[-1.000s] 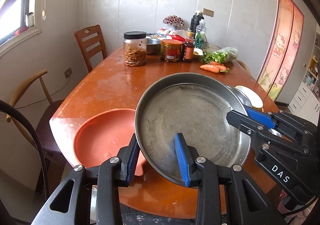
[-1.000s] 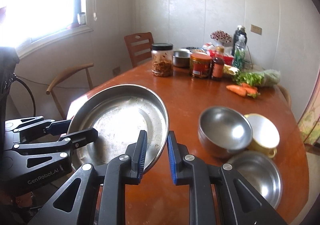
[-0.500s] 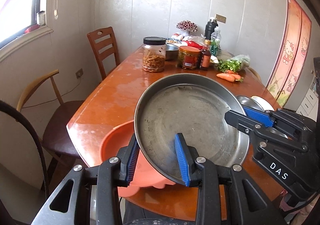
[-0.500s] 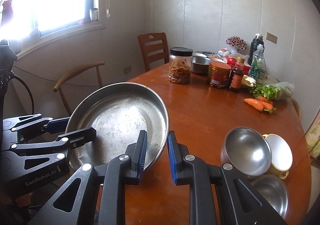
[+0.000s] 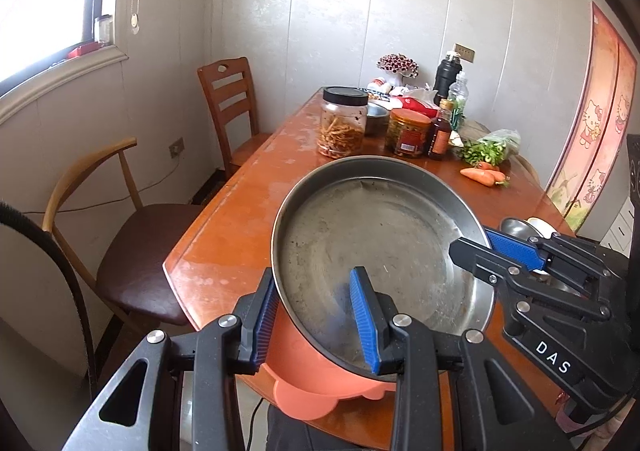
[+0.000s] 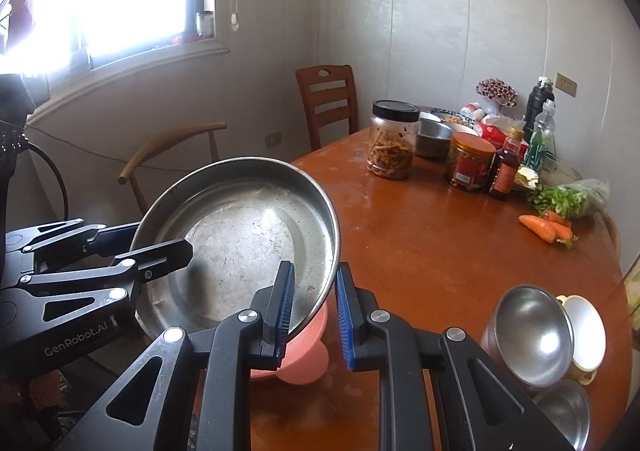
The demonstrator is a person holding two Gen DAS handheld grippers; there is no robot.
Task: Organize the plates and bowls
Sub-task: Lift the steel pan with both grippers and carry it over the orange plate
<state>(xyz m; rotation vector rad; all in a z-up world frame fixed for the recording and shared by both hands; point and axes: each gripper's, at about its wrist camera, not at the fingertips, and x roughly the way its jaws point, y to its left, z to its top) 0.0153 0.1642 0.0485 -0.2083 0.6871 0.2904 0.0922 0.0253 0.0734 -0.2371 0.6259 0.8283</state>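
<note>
Both grippers hold a large round steel plate (image 5: 380, 239), also in the right wrist view (image 6: 248, 239), tilted above the near table edge. My left gripper (image 5: 316, 315) is shut on its near-left rim. My right gripper (image 6: 314, 311) is shut on its right rim and shows in the left wrist view (image 5: 516, 255). An orange plastic bowl (image 5: 320, 383) sits directly under the plate, mostly hidden; its edge shows in the right wrist view (image 6: 304, 355). A steel bowl (image 6: 528, 335), a yellow-white cup (image 6: 584, 327) and a second steel bowl (image 6: 568, 415) sit at the right.
The wooden table (image 6: 420, 251) carries a jar of snacks (image 6: 394, 139), a red-lidded jar (image 6: 470, 161), a sauce bottle (image 6: 506, 167), greens and carrots (image 6: 548, 227) at the far end. Two chairs (image 5: 132, 219) stand along the left side.
Both grippers lifted the steel plate and pulled it back toward the near edge. The orange bowl, earlier beside the plate at its left, now lies under it.
</note>
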